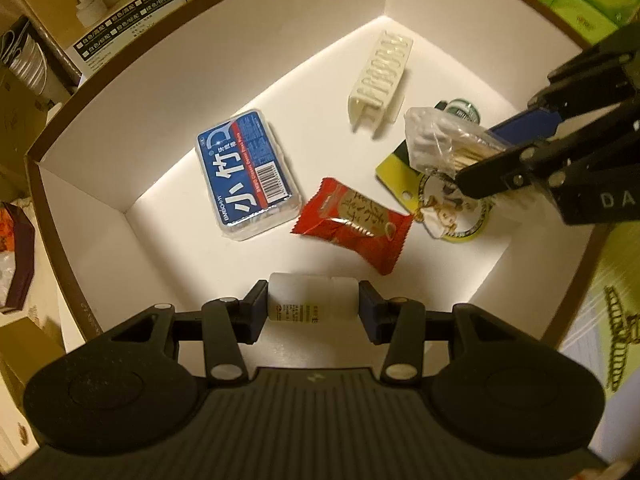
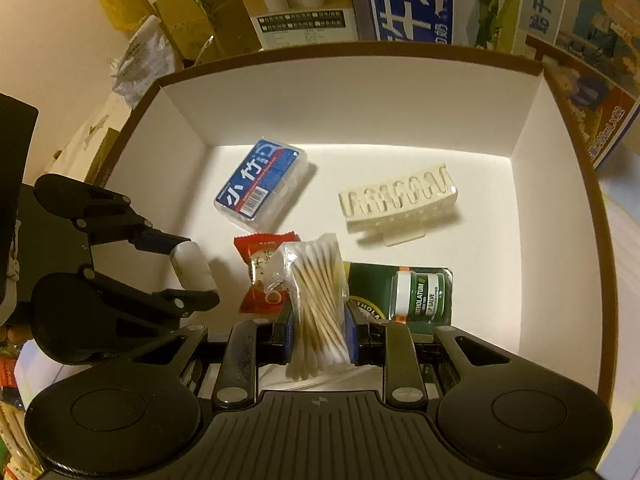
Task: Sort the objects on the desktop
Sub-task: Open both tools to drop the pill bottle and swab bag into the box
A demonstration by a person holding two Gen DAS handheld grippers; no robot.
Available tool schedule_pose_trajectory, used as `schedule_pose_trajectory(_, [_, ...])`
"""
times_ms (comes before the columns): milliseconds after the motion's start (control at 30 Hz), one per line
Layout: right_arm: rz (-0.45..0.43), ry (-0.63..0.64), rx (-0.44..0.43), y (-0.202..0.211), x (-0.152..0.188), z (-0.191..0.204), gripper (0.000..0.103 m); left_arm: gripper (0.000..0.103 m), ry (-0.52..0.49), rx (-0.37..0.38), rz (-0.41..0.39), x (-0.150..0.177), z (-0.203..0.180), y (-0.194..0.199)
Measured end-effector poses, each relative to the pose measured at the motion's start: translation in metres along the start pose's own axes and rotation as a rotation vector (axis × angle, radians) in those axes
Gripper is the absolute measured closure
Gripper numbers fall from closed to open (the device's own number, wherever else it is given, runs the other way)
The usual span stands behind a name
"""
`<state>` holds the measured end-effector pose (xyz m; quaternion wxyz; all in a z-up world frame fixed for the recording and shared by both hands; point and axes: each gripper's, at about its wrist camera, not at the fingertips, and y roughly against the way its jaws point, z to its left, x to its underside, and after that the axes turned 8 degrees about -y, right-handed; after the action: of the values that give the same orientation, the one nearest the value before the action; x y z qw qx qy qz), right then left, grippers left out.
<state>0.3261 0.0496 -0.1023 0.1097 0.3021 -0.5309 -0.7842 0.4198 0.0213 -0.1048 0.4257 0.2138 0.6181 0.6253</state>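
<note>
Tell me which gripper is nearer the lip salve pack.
Right. The right gripper, holding cotton swabs, hangs just beside the lip salve pack; the left gripper is beyond the red candy.

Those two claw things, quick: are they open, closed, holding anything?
Left gripper: shut on a small white bottle.
Right gripper: shut on a bag of cotton swabs.
</note>
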Motion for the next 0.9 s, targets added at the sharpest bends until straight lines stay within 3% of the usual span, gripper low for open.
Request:
schedule_pose_trajectory(233, [0.009,-0.004,0.003,-0.007,0.0,-0.001,0.081,0.06,-0.011,-0.017,-0.002,-0.001,0.004,-0.002])
schedule_pose_trajectory(433, [0.013,0.01,-0.005,-0.008,0.001,0.001,0.08,0.052,-0.005,-0.02,-0.013,0.001,0.007,0.001])
schedule_pose_trajectory(467, [0.011,0.013,-0.004,-0.008,0.002,0.001,0.075,0.05,-0.008,-0.024,-0.015,0.001,0.006,0.001])
schedule_pose_trajectory(533, [0.002,0.026,0.008,-0.007,0.004,0.003,0.051,0.049,-0.014,-0.027,-0.019,0.002,0.005,0.002])
schedule_pose_trajectory(567, [-0.007,0.033,0.01,-0.006,0.005,0.004,0.033,0.048,-0.015,-0.026,-0.02,0.002,0.005,0.003])
schedule_pose_trajectory(733, [-0.034,0.035,0.028,0.002,0.006,0.003,0.024,0.037,-0.022,-0.034,-0.033,0.002,0.0,0.01])
schedule_pose_trajectory(900, [-0.04,0.061,0.043,0.013,0.01,0.0,0.006,0.029,-0.028,-0.033,-0.049,0.004,-0.005,0.017])
